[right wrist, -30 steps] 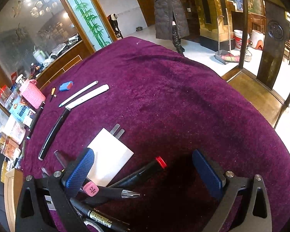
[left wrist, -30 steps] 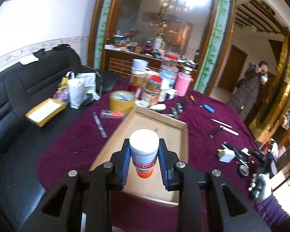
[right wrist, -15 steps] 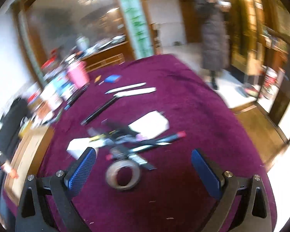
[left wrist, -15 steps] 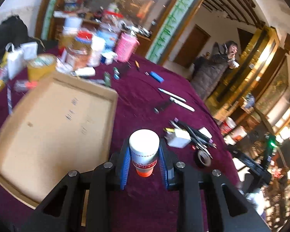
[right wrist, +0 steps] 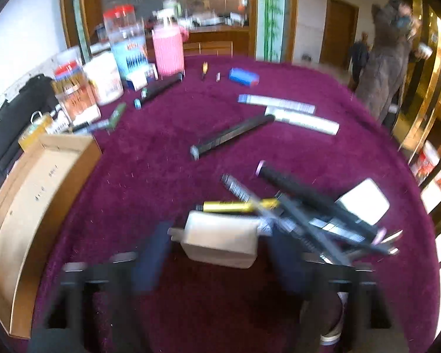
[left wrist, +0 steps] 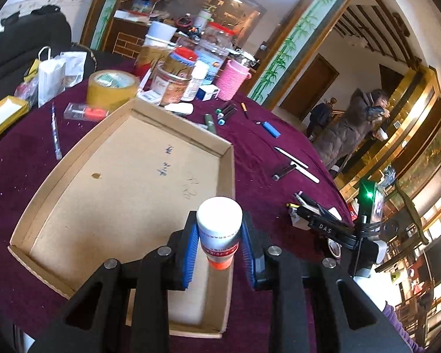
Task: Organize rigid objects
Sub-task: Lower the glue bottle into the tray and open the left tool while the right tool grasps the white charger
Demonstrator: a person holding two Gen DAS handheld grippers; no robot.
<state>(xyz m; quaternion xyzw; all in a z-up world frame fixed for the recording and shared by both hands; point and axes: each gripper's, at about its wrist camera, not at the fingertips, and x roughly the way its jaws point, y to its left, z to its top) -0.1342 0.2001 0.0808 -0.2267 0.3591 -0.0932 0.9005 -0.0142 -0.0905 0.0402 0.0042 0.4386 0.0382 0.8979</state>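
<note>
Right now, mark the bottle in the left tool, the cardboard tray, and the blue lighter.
white bottle [left wrist: 219,229], left wrist view, on its labelled body between the pads.
cardboard tray [left wrist: 227,173], left wrist view, on its right wall.
blue lighter [left wrist: 271,129], left wrist view, on the middle of its body.

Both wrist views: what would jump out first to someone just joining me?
The white bottle with an orange end, clamped in the left gripper over the near right corner of the cardboard tray. Then the jumble of pens on the purple cloth, just ahead of the blurred, open right gripper, with a white charger block nearest.
</note>
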